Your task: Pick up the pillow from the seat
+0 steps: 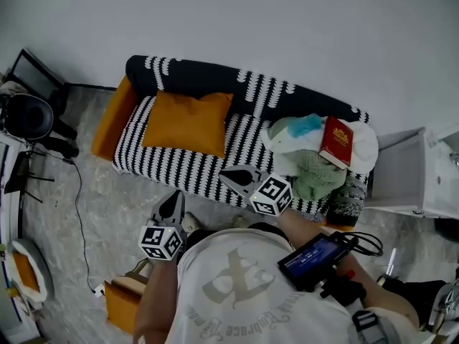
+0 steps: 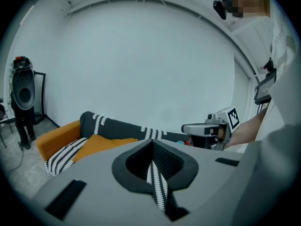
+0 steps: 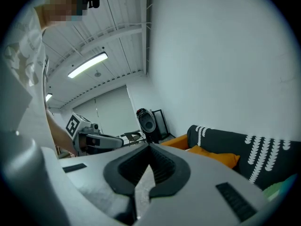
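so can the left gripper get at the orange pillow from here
Probably yes: the pillow lies bare on the sofa seat, and nothing stands between it and the left gripper, which hangs just short of the front edge. It is shut, so it must open first.

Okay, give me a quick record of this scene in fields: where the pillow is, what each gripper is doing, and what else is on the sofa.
pillow: orange pillow, flat on the seat's left part in the head view, untouched
sofa: black-and-white patterned cover
left gripper: jaws together, empty, short of the sofa's front edge
right gripper: jaws together, empty, at the seat's front edge
other items: red book on a heap of cloth, right end
status: pillow not yet picked up
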A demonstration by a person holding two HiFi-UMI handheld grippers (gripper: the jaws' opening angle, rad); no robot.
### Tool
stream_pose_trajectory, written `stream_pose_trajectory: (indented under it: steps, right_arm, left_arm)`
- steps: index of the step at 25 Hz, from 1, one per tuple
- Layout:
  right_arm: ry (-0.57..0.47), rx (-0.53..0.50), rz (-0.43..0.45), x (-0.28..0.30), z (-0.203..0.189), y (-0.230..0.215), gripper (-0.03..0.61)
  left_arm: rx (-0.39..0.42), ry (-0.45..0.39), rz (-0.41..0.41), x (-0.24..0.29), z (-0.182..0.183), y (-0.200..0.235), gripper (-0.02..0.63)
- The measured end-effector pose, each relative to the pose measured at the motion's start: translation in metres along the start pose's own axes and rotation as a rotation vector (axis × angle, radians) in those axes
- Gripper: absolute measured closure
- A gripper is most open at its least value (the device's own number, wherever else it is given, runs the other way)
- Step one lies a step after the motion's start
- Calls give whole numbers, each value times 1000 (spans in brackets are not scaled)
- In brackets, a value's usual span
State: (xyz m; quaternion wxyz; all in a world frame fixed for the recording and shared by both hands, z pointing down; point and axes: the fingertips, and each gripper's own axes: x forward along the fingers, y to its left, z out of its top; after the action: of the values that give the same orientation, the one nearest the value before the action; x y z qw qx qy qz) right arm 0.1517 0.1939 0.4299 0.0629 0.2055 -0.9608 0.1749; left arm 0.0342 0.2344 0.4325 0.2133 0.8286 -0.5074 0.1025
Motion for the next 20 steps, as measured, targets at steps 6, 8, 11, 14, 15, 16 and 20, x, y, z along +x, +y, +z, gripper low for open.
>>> stream_pose_trajectory:
  steps: [6,8,11,14,15,16,20]
  right_arm:
    - [16,16,-19,32,2,-2,566]
    - [19,16,-30,48,4,0,566]
    - [21,20,-47,70,9,4,566]
    - [21,24,-65,91,13,6,566]
    - [22,26,-72,97,14,7,566]
    - [24,28,-80,103,14,8,566]
    - [56,24,-126,123,11,12,566]
  left_arm:
    - [-9,1,-10,-4,5,33,604]
    - [-10,2,6,-10,9,52,604]
    - [-15,11,25,-21,12,84,604]
    - [-18,18,24,-28,16,112,604]
    - [-19,18,20,-28,17,120,604]
    - [-20,17,15,-29,19,127,604]
    - [-18,13,-18,-30,26,149,604]
